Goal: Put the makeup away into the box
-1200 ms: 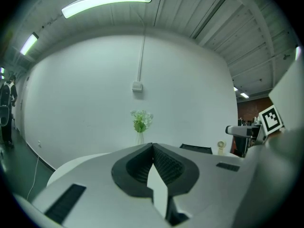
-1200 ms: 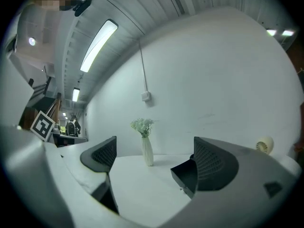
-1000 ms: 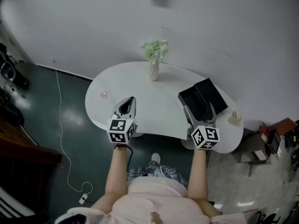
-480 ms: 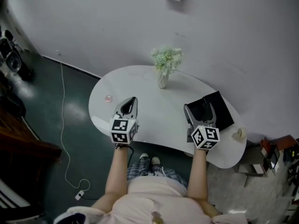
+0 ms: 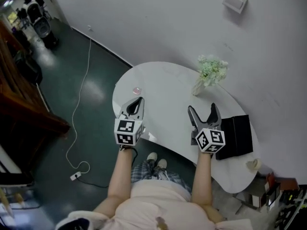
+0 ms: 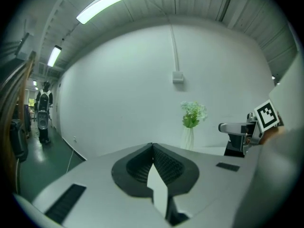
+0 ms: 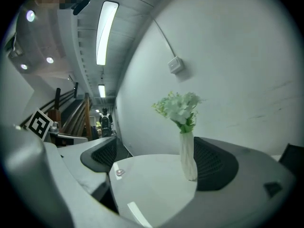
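The right gripper holds its jaws wide apart, gripping nothing. Past them lies a white table, with a vase of pale flowers standing near the right jaw and a small round item near the left. The left gripper shows at the far left.

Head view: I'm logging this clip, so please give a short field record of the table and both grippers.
table: white, curved
box: black, table's right end
vase: holds flowers, by the wall
pink item: small, near table's left edge
left gripper: shut, empty
right gripper: open, empty
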Motion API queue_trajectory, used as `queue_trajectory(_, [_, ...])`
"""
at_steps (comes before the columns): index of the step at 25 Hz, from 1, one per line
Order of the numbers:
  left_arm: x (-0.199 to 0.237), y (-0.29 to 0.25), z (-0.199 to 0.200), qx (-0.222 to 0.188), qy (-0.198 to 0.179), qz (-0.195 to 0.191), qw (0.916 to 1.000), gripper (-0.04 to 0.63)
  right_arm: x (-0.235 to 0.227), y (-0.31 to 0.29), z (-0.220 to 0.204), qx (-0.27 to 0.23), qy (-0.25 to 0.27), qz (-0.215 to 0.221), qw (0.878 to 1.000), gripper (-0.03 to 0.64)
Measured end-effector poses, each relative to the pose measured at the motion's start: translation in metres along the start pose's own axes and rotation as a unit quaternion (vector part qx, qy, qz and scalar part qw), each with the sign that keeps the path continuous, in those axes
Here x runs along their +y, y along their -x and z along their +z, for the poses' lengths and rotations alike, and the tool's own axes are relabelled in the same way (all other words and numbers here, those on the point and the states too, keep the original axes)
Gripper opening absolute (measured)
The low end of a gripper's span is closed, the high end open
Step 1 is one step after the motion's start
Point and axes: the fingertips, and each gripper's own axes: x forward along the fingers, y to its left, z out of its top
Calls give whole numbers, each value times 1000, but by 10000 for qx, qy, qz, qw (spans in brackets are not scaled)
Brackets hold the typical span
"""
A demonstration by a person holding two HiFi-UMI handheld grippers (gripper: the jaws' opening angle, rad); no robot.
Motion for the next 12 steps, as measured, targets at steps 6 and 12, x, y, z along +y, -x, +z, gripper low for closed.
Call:
queue_trajectory(6, [54, 32, -24, 121, 243, 742, 9969, 26, 65, -58, -22, 262, -5, 909, 9955, 497])
queue_trajectory(12, [94, 43, -45, 251, 562, 1276, 9899, 26, 124, -108, -50, 679, 137, 1683, 9833, 497])
